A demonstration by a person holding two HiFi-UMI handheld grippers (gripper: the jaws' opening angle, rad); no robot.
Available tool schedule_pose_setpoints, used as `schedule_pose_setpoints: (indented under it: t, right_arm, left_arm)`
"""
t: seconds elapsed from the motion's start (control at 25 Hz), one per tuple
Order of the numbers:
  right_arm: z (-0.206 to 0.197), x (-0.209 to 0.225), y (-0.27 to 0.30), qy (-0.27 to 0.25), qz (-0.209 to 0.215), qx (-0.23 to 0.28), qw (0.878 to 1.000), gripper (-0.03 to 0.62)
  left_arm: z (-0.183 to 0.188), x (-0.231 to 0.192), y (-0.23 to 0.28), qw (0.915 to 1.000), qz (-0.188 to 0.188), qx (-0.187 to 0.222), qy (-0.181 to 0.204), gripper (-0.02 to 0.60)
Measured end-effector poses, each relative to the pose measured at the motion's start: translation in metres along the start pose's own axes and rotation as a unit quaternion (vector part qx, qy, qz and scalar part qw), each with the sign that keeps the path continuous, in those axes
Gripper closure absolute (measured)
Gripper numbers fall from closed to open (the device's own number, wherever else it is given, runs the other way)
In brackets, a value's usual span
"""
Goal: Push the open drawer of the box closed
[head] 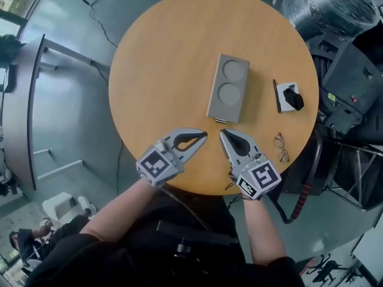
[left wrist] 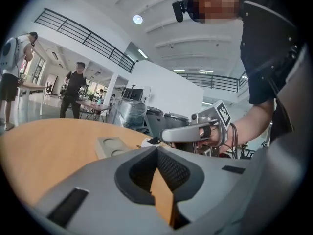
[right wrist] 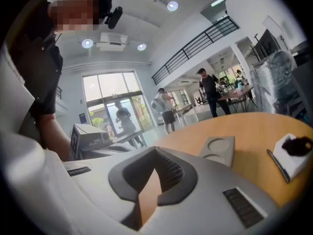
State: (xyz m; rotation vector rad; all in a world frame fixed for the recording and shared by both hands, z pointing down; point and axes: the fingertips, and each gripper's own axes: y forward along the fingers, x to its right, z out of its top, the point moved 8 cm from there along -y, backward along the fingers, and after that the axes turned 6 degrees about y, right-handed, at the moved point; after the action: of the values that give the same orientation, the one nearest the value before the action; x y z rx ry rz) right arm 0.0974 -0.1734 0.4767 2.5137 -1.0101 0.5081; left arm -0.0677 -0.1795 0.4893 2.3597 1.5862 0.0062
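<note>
A grey box (head: 228, 88) with two round recesses in its top lies near the middle of the round wooden table (head: 155, 70). A small drawer knob (head: 221, 121) shows at its near end; the drawer front looks almost flush with the box. My left gripper (head: 203, 137) and right gripper (head: 222, 134) hover side by side just short of that end, both shut and empty, tips pointing at each other. The box (left wrist: 111, 146) and the right gripper (left wrist: 168, 135) show in the left gripper view. The box (right wrist: 217, 150) also lies ahead in the right gripper view.
A white pad with a black object (head: 291, 97) and a dark pen (head: 276, 95) lie right of the box. Glasses (head: 282, 148) rest near the table's right edge. Black equipment (head: 350, 88) crowds the right side. People stand far off in the hall.
</note>
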Motion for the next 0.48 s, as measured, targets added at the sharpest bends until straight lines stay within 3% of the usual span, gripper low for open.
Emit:
schedule_pose_setpoints:
  t: [0.24,0.48]
  right_arm:
    - [0.075,-0.067,-0.054,-0.073,0.037,0.032,0.996,0.58]
    - [0.122,-0.125,-0.098,-0.144,0.063,0.042,0.987,0.58]
  left_arm:
    - [0.087,0.045,-0.031,0.9986,-0.025,0.039,0.025,0.551]
    - [0.161,0.081,-0.06,0.9962,-0.024,0.071,0.045,0.551]
